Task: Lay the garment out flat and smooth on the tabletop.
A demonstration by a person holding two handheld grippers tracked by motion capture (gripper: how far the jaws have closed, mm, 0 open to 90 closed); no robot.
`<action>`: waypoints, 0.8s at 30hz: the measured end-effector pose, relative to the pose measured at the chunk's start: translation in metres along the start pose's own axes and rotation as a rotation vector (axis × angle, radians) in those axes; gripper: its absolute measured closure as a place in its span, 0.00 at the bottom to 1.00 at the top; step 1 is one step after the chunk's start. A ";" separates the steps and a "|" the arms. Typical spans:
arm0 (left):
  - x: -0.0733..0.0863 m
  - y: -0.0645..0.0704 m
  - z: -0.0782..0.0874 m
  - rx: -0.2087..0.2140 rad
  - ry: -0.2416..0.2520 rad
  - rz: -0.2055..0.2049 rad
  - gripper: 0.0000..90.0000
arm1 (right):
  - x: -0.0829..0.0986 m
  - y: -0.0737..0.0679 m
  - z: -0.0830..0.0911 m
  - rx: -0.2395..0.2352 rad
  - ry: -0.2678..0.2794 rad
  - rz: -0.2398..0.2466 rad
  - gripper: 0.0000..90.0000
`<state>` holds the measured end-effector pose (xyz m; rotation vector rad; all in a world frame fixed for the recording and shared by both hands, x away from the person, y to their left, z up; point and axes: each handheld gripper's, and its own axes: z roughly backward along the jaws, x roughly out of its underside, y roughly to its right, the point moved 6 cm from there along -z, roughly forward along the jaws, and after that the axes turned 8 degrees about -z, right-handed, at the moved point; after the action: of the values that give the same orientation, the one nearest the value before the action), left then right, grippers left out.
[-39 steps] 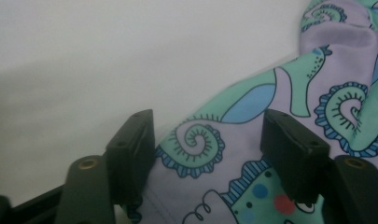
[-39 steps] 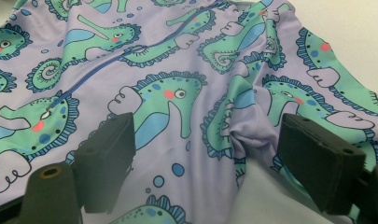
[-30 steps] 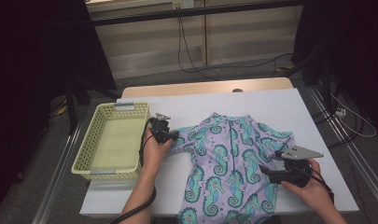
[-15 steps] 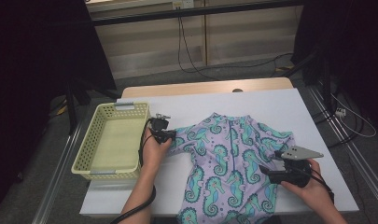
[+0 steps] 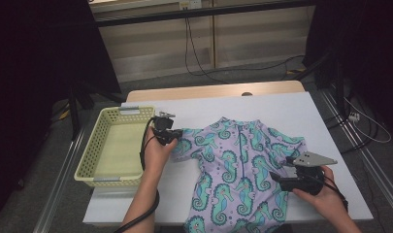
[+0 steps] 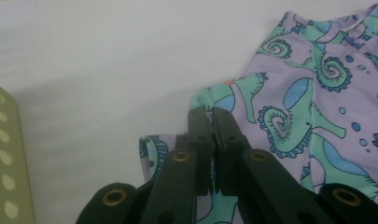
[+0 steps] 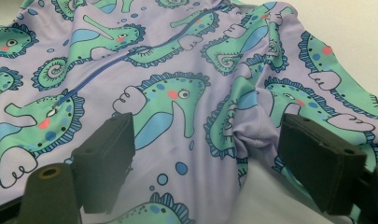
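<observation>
Nearest us, our right gripper (image 5: 281, 178) hovers with jaws spread over the swimsuit (image 5: 242, 165), spread flat mid-table (image 5: 281, 111). Thin, limp, stretchy; best pinched at hems. Farther left, our left gripper (image 5: 171, 136) clenches the sleeve (image 6: 224, 100), near the basket (image 5: 94, 170).

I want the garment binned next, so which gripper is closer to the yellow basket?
Left. The left gripper sits just beside the yellow basket, clamped on the swimsuit sleeve; the right gripper is across the swimsuit.
</observation>
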<state>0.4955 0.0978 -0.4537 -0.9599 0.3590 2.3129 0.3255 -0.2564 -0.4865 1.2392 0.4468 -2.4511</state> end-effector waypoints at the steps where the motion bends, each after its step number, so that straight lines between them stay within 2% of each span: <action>1: -0.001 0.000 0.001 0.001 0.001 0.000 0.97 | 0.000 0.000 0.000 0.001 0.003 0.001 0.21; 4: -0.005 -0.001 0.007 0.008 0.010 0.001 0.98 | 0.000 0.000 0.000 0.000 0.003 -0.001 0.21; 6: -0.008 -0.002 0.011 -0.002 0.030 0.009 0.99 | 0.000 0.001 0.001 0.002 0.004 -0.002 0.21; 10: -0.010 -0.004 0.017 -0.001 0.033 0.017 1.00 | 0.000 0.001 0.001 0.003 0.005 0.001 0.21; 16: -0.009 -0.004 0.015 0.024 0.024 0.029 1.00 | 0.000 0.000 0.000 0.000 0.001 0.003 0.21; 21: -0.011 -0.003 0.015 0.041 0.025 0.057 1.00 | 0.000 0.000 0.000 0.002 0.005 0.001 0.21; 24: -0.011 -0.001 0.014 0.048 0.027 0.053 1.00 | -0.001 0.001 0.001 0.003 0.005 0.001 0.21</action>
<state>0.4948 0.1005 -0.4357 -0.9699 0.4544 2.3300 0.3257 -0.2571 -0.4857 1.2463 0.4443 -2.4491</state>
